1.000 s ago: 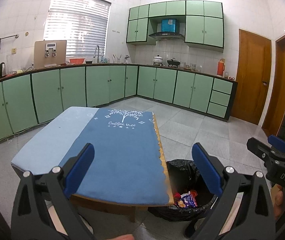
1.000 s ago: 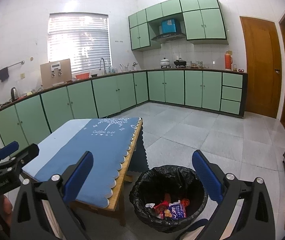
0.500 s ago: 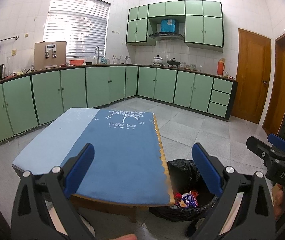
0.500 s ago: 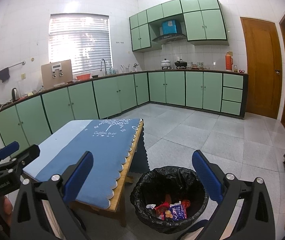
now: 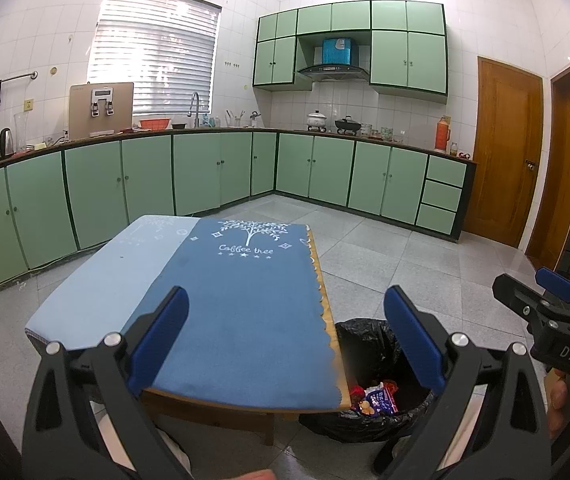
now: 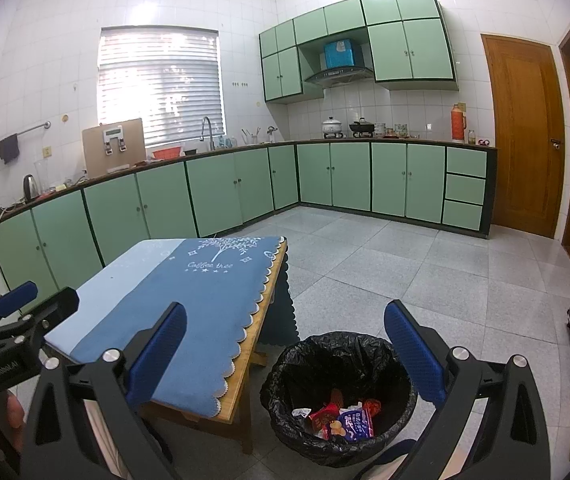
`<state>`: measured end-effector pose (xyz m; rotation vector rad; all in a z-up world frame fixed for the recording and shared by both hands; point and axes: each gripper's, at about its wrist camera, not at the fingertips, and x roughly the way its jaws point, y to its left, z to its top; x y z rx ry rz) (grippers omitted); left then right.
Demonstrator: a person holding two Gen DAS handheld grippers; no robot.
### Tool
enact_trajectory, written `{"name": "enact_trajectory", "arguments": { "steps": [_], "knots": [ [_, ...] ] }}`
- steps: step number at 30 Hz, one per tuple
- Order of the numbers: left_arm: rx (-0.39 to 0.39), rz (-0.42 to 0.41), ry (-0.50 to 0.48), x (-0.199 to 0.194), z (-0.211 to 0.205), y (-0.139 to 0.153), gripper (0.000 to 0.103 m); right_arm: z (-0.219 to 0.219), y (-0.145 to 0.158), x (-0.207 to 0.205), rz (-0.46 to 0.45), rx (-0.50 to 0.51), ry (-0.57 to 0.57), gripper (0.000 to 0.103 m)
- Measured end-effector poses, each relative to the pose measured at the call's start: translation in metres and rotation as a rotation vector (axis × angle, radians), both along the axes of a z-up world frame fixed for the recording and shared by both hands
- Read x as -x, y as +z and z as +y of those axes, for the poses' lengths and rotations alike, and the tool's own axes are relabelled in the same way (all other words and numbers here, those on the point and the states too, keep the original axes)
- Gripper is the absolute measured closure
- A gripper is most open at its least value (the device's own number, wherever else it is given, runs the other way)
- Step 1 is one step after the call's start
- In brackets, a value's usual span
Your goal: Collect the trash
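Observation:
A round bin lined with a black bag (image 6: 341,396) stands on the floor right of the low table (image 6: 241,392). Several snack wrappers (image 6: 341,420) lie in its bottom; in the left wrist view the bin (image 5: 369,360) is half hidden behind the table edge, with the wrappers (image 5: 377,400) showing. My left gripper (image 5: 287,344) hovers open over the blue cloth (image 5: 241,308), holding nothing. My right gripper (image 6: 285,354) is open and bare above the bin. Each gripper shows in the other's view, the right gripper (image 5: 541,316) at far right, the left gripper (image 6: 21,312) at far left.
Green cabinets (image 5: 205,176) line the left and far walls under a cluttered counter. Two wooden doors (image 6: 525,136) stand at the right. Grey tiled floor (image 6: 425,276) lies beyond the table. A hand (image 5: 565,396) grips the right tool.
Both views have risen and pulled back slightly; the table and bin sit a little lower in the frames. Both grippers stay open and bare.

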<state>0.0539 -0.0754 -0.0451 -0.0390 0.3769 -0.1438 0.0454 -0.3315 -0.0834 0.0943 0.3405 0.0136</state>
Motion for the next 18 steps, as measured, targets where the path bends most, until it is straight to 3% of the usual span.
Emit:
{"name": "enact_trajectory", "arguments": {
  "steps": [18],
  "knots": [
    [0.000,0.001,-0.001,-0.0001,0.0004,0.0004,0.008,0.0011,-0.0003,-0.0006,0.002,0.000,0.001,0.006]
  ]
}}
